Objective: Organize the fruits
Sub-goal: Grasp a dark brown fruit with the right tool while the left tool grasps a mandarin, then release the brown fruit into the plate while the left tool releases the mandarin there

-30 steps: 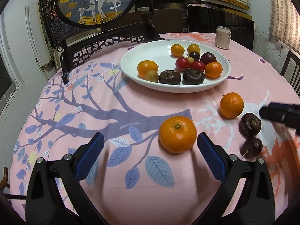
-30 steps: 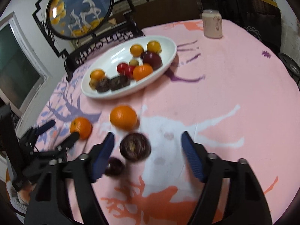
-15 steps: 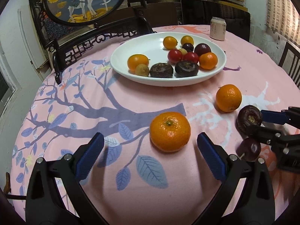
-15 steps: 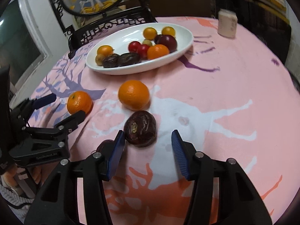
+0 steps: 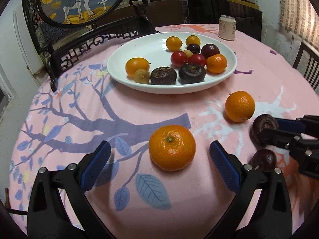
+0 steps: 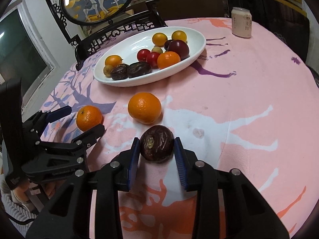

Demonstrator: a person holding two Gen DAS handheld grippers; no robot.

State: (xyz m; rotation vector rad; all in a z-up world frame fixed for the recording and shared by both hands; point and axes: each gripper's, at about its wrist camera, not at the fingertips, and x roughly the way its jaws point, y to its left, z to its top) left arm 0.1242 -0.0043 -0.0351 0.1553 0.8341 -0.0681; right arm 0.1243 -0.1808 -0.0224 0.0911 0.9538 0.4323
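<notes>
A white plate (image 5: 139, 83) (image 6: 191, 59) with several fruits sits at the back of the pink table. My left gripper (image 5: 159, 159) (image 6: 83, 119) is open around a mandarin (image 5: 172, 147) (image 6: 88, 117) on the cloth, pads apart from it. My right gripper (image 6: 157, 149) (image 5: 273, 128) is shut on a dark wrinkled passion fruit (image 6: 157, 143) (image 5: 261, 127) resting on the table. A second orange (image 5: 240, 106) (image 6: 144, 107) lies just beyond. A small dark fruit (image 5: 263, 159) lies near the right gripper.
A drink can (image 5: 227, 27) (image 6: 242, 23) stands at the far edge of the table. A dark carved stand with a round deer picture (image 5: 79, 2) (image 6: 97, 2) stands behind the plate. A chair back (image 5: 308, 67) shows at the right.
My right gripper has moved in over the passion fruit and closed its pads onto it. My left gripper has moved slightly closer to the mandarin and stayed open.
</notes>
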